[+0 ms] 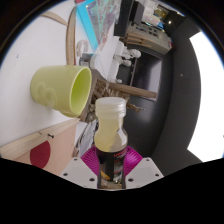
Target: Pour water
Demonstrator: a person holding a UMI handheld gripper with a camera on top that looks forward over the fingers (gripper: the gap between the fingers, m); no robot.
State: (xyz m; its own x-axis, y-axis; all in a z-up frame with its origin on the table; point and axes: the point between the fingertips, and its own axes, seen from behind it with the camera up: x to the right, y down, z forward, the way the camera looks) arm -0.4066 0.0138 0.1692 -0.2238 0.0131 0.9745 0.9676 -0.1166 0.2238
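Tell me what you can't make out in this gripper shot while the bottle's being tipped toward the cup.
- Inside of the yellow-green cup: its mouth faces away, so any water in it is hidden.
- Lower part of the bottle: covered by the gripper fingers and their pink pads.
- Bottle's mouth and any stream: hidden behind its own cap.
- Shelf items beyond: too small and blurred to identify.
- Cup's support: cannot tell what holds it.

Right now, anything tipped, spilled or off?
The yellow-green cup lies on its side on the table, mouth toward the bottle, odd for pouring. No spill visible. The gripper is shut on the bottle, which stands upright.
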